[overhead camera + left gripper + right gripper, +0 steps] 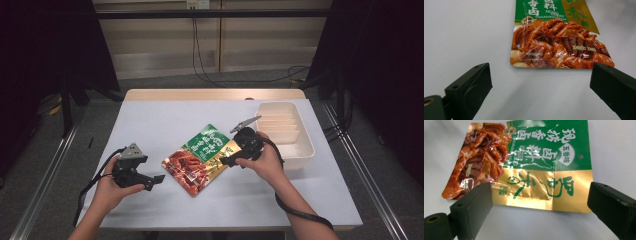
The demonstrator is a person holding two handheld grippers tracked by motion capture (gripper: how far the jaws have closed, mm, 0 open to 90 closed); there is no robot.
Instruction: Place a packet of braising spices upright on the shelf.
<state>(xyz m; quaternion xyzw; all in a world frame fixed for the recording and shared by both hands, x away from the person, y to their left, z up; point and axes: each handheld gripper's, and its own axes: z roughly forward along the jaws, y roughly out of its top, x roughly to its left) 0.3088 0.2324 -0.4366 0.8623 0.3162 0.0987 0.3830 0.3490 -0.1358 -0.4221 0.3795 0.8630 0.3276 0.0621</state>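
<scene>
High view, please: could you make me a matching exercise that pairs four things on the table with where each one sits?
Things:
1. food packet
2. white tray
3. left hand-held gripper
4. right hand-held gripper

Places:
A. far right of the table
B. at the packet's right edge, jaws open
C. flat in the middle of the table
D. left of the packet, jaws open, apart from it

Pairs: 1-C, 2-A, 3-D, 4-B

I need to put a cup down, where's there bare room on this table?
Bare table lies between the far edge and the seasoning packet, and along the near edge. It is crowded mid-table: left gripper, packet, right gripper and white tray at right.
</scene>
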